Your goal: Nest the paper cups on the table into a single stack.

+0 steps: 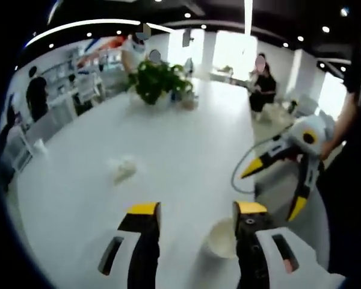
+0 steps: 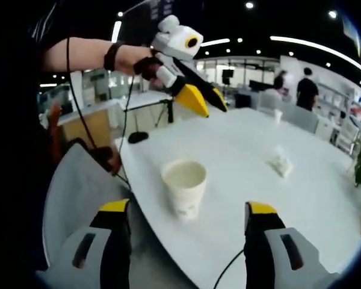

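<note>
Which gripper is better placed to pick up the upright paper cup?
Probably the right gripper: its open jaws face the paper cup, which stands between them just ahead. The left gripper is raised above the table, farther from it.

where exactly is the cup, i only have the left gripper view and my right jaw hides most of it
Observer: In the right gripper view the paper cup stands upright on the white table, close to its near edge.
Operator: anything inside it
Observer: Its mouth faces up and the inside looks empty.
Operator: am i touching it
Observer: No. The left gripper hangs in the air above the table, clear of the cup.
</note>
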The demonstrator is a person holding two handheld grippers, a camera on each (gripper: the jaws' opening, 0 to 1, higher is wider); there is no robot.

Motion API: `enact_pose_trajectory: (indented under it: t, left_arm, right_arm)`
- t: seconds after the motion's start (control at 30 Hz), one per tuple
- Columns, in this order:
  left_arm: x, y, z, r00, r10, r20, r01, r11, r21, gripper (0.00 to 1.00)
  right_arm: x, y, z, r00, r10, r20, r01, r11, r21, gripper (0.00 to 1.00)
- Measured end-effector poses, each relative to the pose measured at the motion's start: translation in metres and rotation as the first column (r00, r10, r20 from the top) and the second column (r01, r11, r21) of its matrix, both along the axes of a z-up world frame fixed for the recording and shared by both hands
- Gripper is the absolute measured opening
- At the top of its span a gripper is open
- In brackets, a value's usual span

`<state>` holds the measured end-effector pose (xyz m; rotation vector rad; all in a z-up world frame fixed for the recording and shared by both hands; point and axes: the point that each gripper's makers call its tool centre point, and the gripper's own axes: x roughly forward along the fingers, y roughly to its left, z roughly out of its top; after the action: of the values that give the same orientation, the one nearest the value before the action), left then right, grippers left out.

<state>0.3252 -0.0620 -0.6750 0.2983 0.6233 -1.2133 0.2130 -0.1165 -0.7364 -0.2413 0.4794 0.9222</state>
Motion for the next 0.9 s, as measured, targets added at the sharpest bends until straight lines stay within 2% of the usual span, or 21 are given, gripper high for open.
enact_pose_trajectory:
  t: [0.2,0.3,0.4,0.5,0.6,0.73,0.83,0.9]
  left_arm:
    - [0.010,0.002,-0.001,0.996,0.078,-0.039,-0.081,0.993,-0.084,0.58]
    - [0.014,0.003,-0.003,0.992,0.111,-0.066,-0.118,0.987,-0.112,0.65]
    - [0.014,0.004,-0.007,0.989,0.116,-0.088,-0.127,0.983,-0.130,0.67]
    - [0.016,0.004,-0.009,0.988,0.127,-0.084,-0.139,0.978,-0.154,0.69]
    - [0.021,0.004,-0.010,0.984,0.147,-0.097,-0.163,0.969,-0.184,0.71]
    - [0.032,0.002,-0.012,0.979,0.181,-0.099,-0.199,0.954,-0.223,0.83]
    - [0.040,0.001,-0.017,0.975,0.197,-0.106,-0.218,0.945,-0.243,0.86]
    - [0.045,-0.001,-0.019,0.972,0.208,-0.112,-0.231,0.936,-0.266,0.89]
  right_arm:
    - [0.002,-0.001,-0.001,1.000,-0.017,-0.001,0.017,1.000,-0.004,0.79]
    - [0.002,0.000,-0.002,1.000,-0.023,-0.001,0.023,1.000,-0.003,0.81]
    - [0.001,0.001,-0.005,0.999,-0.035,-0.013,0.035,0.999,-0.004,0.83]
    - [0.001,0.002,-0.006,0.999,-0.047,-0.016,0.047,0.999,0.002,0.85]
    - [0.003,0.003,-0.008,0.998,-0.066,-0.017,0.066,0.998,0.010,0.89]
    - [0.005,0.003,-0.010,0.996,-0.088,-0.019,0.088,0.996,0.018,0.93]
    - [0.008,0.002,-0.012,0.994,-0.108,-0.012,0.108,0.994,0.030,1.00]
    - [0.008,0.002,-0.015,0.992,-0.121,-0.031,0.122,0.992,0.038,1.00]
